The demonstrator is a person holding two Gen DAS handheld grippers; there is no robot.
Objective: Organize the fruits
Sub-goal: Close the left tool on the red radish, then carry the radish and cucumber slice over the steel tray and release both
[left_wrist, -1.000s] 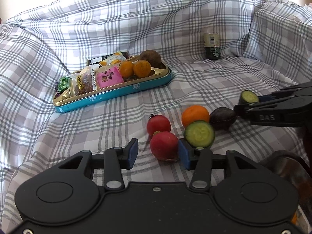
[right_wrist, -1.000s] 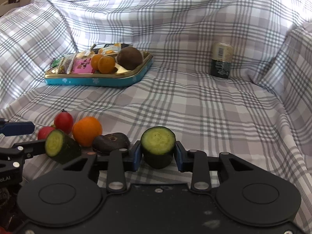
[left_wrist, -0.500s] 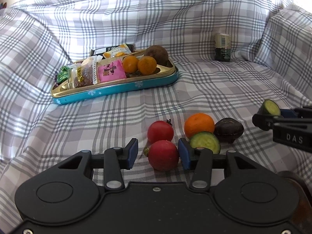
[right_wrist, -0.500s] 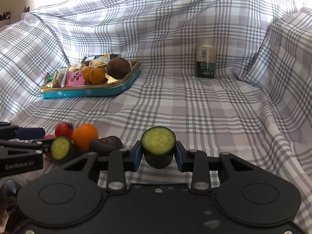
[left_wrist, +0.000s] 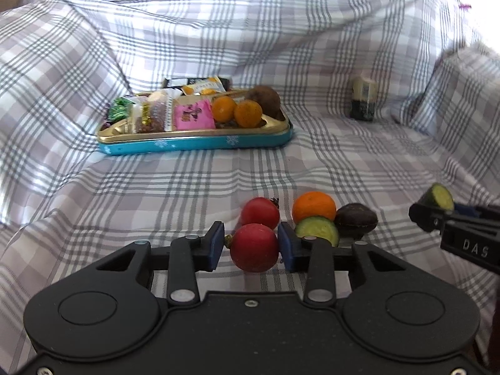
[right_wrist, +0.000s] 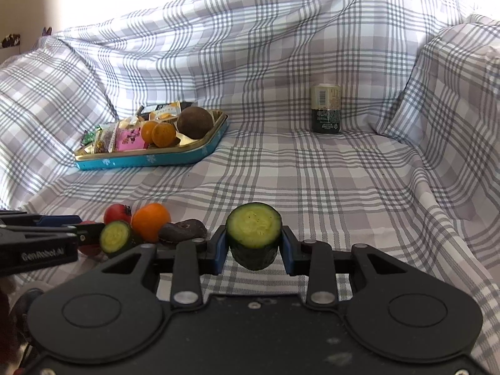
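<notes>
Left wrist view: your left gripper [left_wrist: 251, 245] brackets the red fruit [left_wrist: 253, 247], with a gap still showing at its left finger. Judged smooth and round, so squeeze its widest part.

Right wrist view: your right gripper [right_wrist: 253, 248] clamps the cucumber piece [right_wrist: 253, 238], firm-looking. Far ahead-left, the tray [right_wrist: 175, 159] holds snack packets, two oranges and a brown fruit.

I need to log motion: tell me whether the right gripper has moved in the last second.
Yes. The right gripper, shut on a cucumber piece, has risen and pulled back: in the right wrist view the can and tin sit lower and farther.
</notes>
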